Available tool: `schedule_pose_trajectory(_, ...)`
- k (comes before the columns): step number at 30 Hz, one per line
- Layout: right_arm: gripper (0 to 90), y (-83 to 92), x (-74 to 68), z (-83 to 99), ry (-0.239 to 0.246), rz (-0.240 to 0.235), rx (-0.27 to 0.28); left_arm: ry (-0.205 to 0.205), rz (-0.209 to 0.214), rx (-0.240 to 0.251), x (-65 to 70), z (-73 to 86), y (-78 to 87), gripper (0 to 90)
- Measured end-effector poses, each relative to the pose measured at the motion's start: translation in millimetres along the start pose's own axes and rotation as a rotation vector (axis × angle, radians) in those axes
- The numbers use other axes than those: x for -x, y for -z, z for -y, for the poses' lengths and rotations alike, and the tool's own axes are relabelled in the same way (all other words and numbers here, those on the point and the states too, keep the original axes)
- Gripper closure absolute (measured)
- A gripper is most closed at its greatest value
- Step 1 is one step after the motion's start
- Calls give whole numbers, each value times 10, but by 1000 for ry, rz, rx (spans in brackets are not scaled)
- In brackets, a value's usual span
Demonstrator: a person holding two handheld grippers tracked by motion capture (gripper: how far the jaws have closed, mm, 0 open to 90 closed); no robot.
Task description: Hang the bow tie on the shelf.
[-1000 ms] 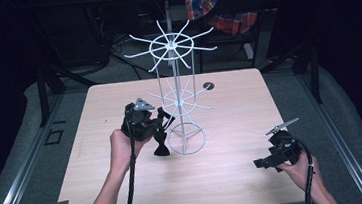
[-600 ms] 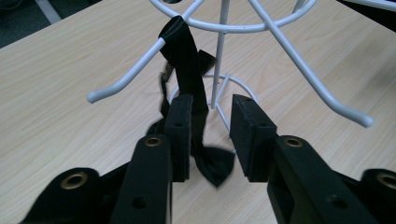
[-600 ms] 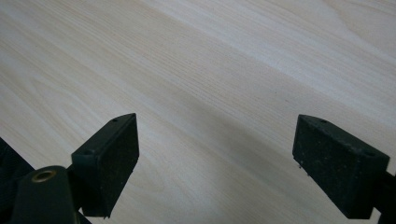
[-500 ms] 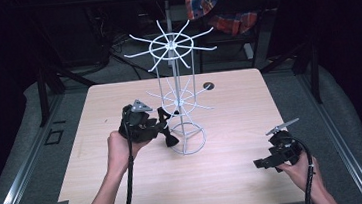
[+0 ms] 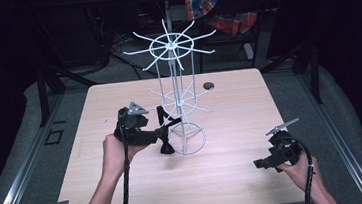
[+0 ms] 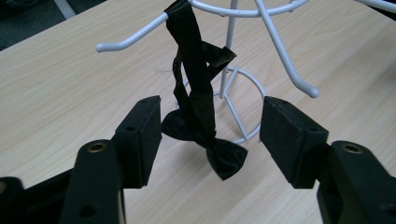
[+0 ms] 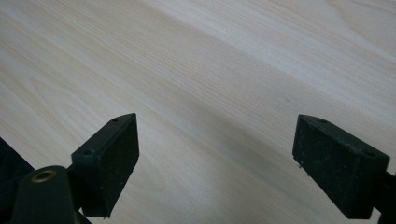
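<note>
A black bow tie [image 6: 205,140] hangs by its strap from a lower prong of the white wire display rack [image 5: 176,82], dangling just ahead of my left gripper [image 6: 210,135] and between its two pads. Those jaws stand wide apart with clear gaps either side of the tie, so I have hold of nothing there. In the left gripper view the top of the strap is cut off at the frame's upper edge, so I cannot see how it loops over the prong. In the high view the tie [image 5: 165,146] is a small dark shape beside the rack's ring base, and I can't tell whether it touches the table [image 5: 236,177].

My right gripper [image 5: 265,163] sits well off to the right of the rack, near the table's front edge. Its jaws are spread wide over bare light woodgrain [image 7: 210,84], empty.

Beyond the table, a plaid cloth [image 5: 219,3] is partly cropped at the top.
</note>
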State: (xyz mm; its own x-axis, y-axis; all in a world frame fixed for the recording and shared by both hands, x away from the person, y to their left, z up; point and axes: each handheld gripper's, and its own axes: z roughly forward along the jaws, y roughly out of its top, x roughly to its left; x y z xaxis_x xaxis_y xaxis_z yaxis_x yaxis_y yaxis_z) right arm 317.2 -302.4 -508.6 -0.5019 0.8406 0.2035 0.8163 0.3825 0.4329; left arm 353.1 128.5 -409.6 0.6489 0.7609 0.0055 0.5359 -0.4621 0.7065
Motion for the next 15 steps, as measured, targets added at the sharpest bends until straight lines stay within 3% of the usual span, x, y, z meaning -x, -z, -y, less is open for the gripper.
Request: schedule_pose_trajectory(15, 141, -7, -9, -4, 6, -2, -13, 22, -37, 12, -56, 275, 216, 149)
